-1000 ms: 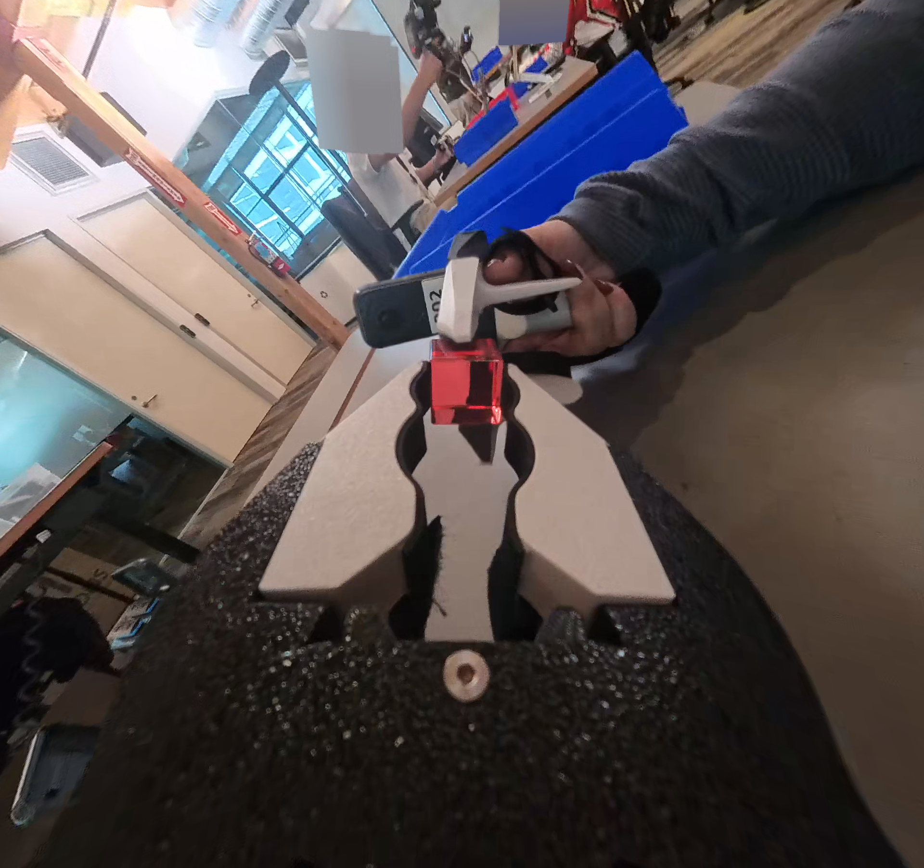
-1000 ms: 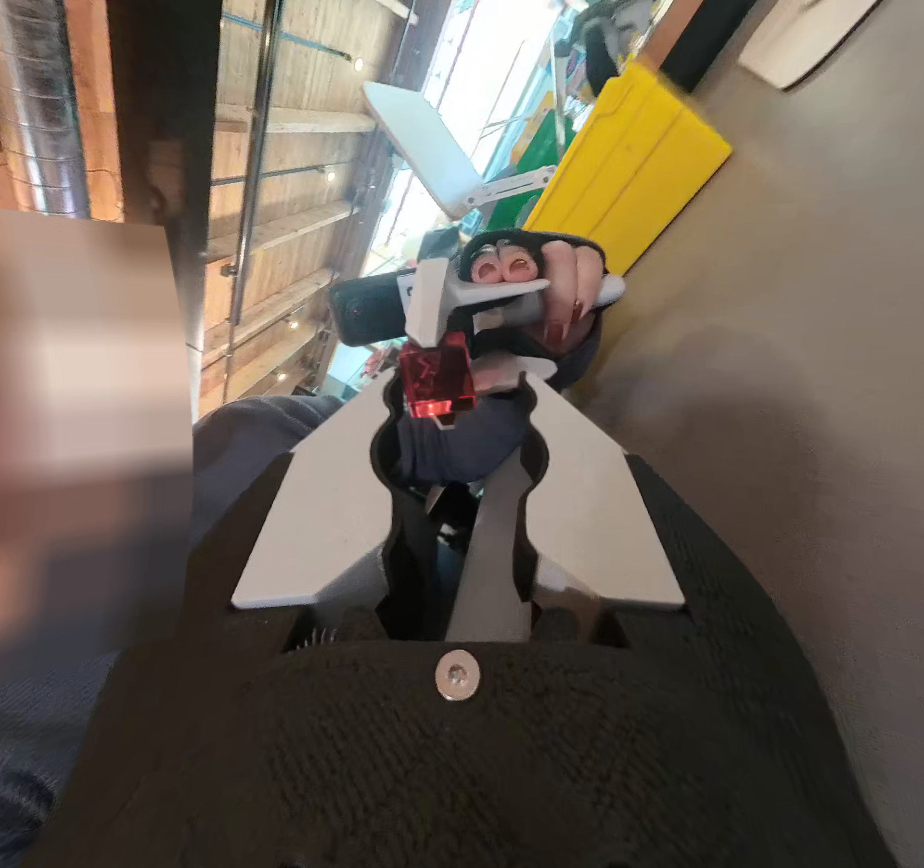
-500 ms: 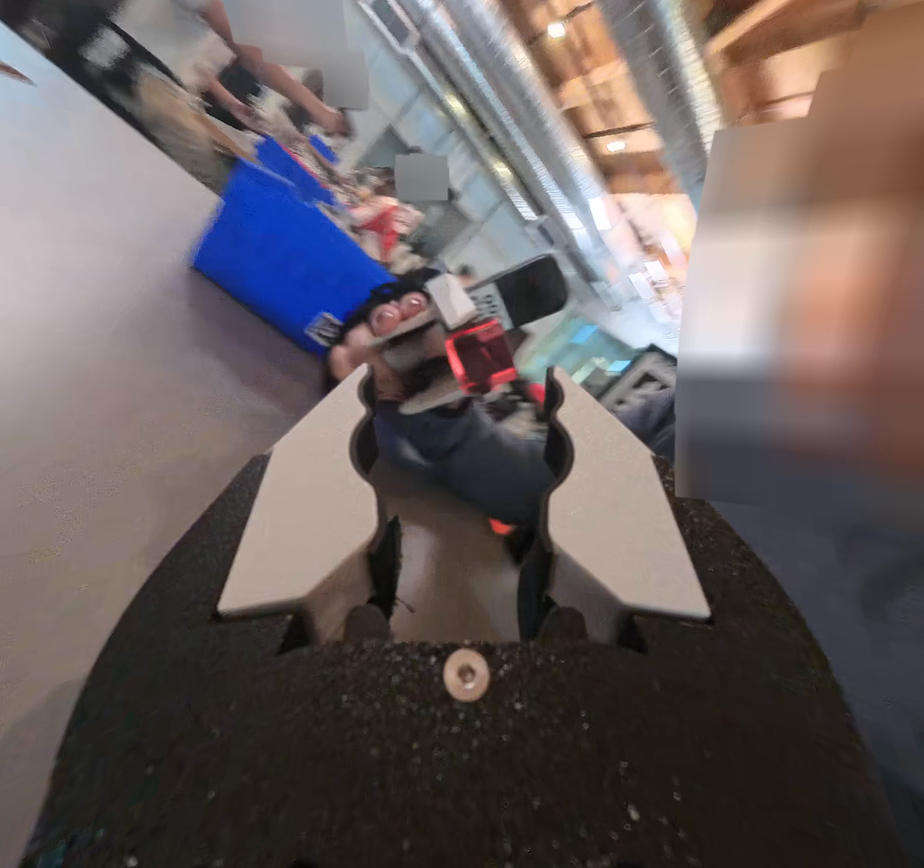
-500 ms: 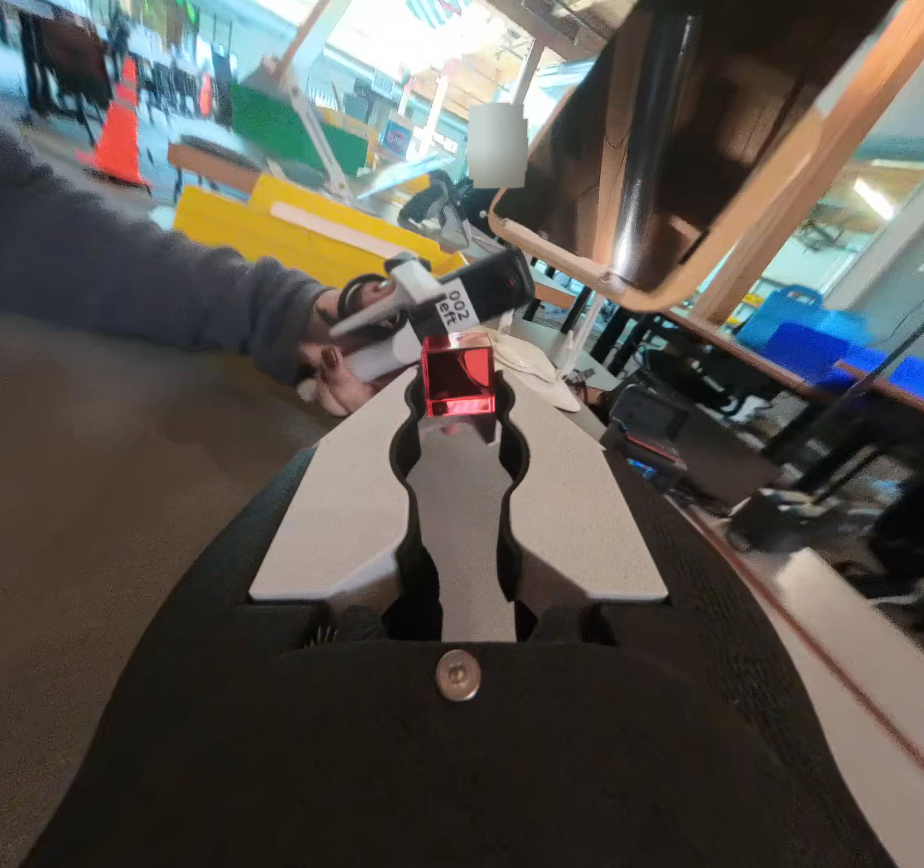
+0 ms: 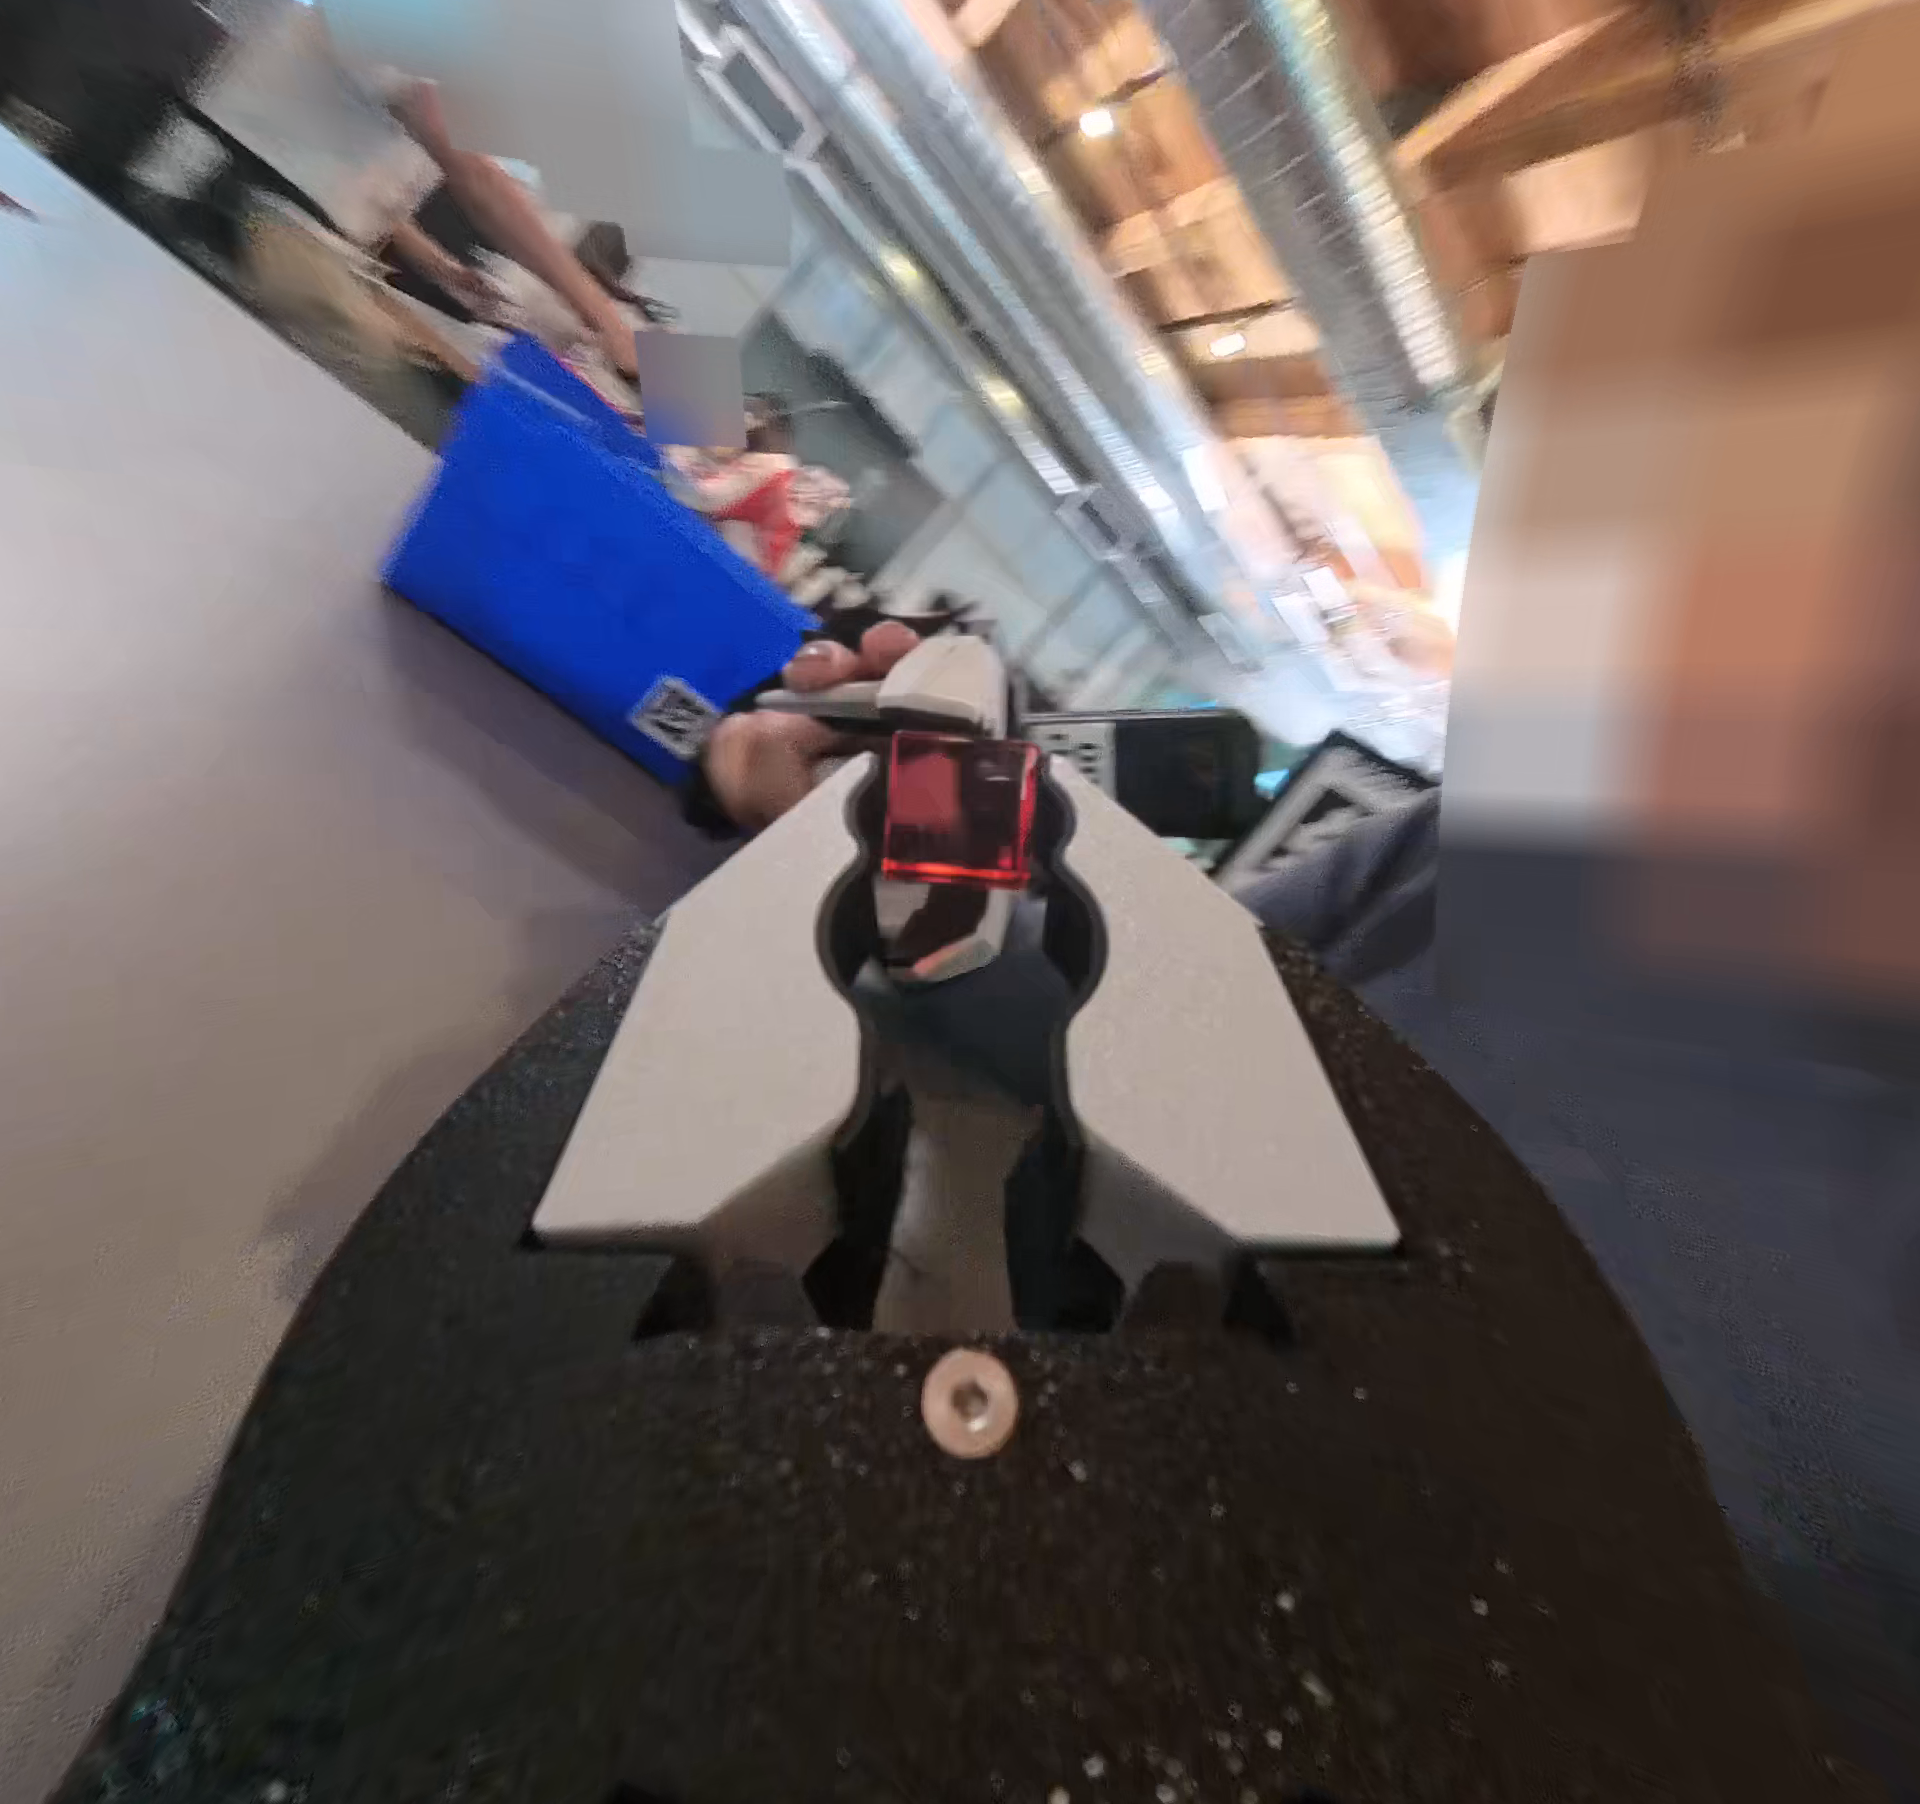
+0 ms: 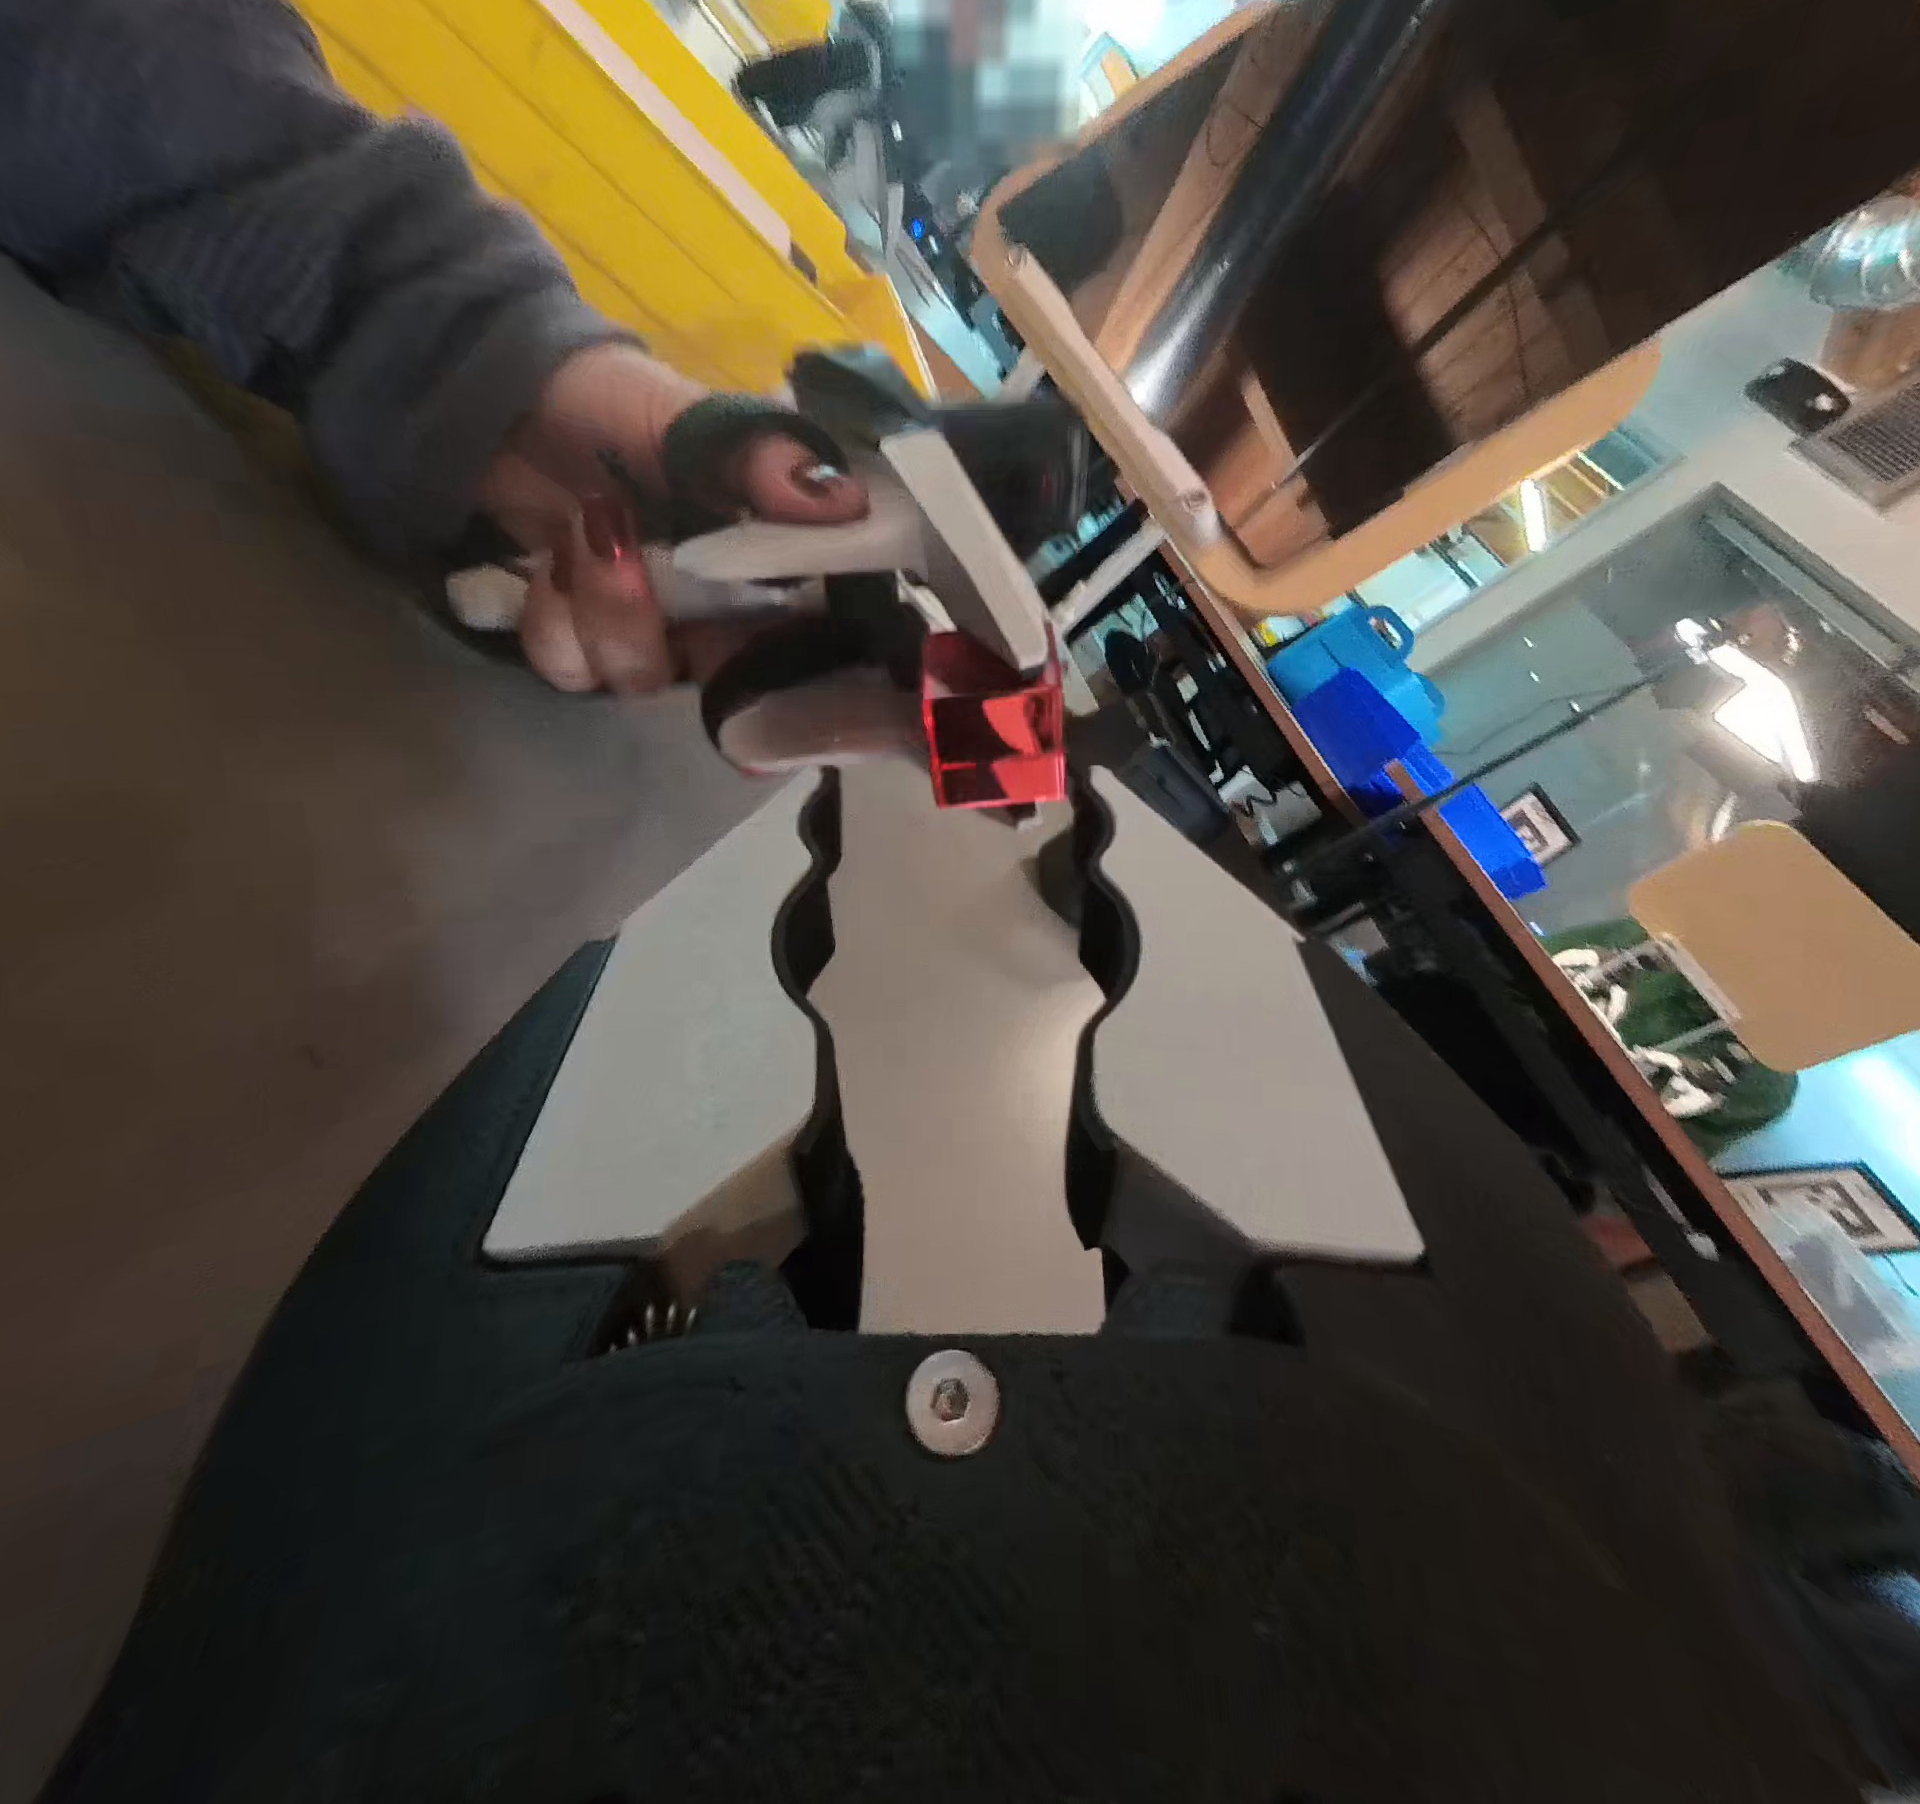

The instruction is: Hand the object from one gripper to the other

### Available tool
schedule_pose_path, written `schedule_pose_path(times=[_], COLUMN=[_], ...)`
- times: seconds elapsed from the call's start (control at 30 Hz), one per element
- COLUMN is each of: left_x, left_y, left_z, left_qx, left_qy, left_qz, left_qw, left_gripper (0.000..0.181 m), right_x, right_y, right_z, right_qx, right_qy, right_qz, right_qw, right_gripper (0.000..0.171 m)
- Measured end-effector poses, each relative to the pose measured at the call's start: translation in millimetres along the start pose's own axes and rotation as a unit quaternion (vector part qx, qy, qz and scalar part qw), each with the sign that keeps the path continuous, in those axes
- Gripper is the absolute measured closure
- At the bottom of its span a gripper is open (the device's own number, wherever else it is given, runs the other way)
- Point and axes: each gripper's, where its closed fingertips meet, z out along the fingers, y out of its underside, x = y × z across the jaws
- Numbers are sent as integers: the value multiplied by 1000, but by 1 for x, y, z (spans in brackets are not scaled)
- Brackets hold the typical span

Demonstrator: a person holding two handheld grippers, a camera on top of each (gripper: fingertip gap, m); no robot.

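A busy workshop with a blue bin point(image 5: 582, 559) and a yellow bin point(image 6: 582, 123) is seen behind a grey table point(image 6: 208, 819). The red cube point(image 5: 958, 809) is clamped at the tips of the left gripper point(image 5: 961, 819). The right gripper point(image 6: 951, 819) is spread, apparently just short of the cube.

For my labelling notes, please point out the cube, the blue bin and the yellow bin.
cube point(image 5: 958, 809), left wrist view, on its front face.
blue bin point(image 5: 582, 549), left wrist view, on its side wall.
yellow bin point(image 6: 540, 113), right wrist view, on its side wall.
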Motion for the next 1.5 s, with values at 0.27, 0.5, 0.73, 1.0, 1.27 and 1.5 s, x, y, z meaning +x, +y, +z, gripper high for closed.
schedule_pose_path(times=[0.27, 0.5, 0.73, 1.0, 1.27, 1.5], left_x=[-29, -7, -14, -32, -40, -17], left_y=[2, -2, -11, -10, -1, 28], left_z=[-2, 2, -6, -12, -16, -10], left_qx=[-57, -35, -96, -144, -133, -129], left_qy=[-180, -139, -318, -385, -309, -111], left_qz=[116, 287, 625, 652, 351, -32], left_qw=[975, 947, 706, 637, 874, 985], left_gripper=[156, 113, 116, 156, 157, 157], right_x=[5, 28, 27, 19, 21, -2], right_y=[13, 8, 16, 8, 23, 7], right_z=[6, 3, 4, 7, -5, 1], right_qx=[-36, 29, 112, 145, 84, 16], right_qy=[45, 24, -118, -178, -114, -23], right_qz=[-11, 283, 672, 748, 554, 85], right_qw=[998, 958, 722, 623, 820, 996], right_gripper=[140, 147, 147, 147, 89, 85])
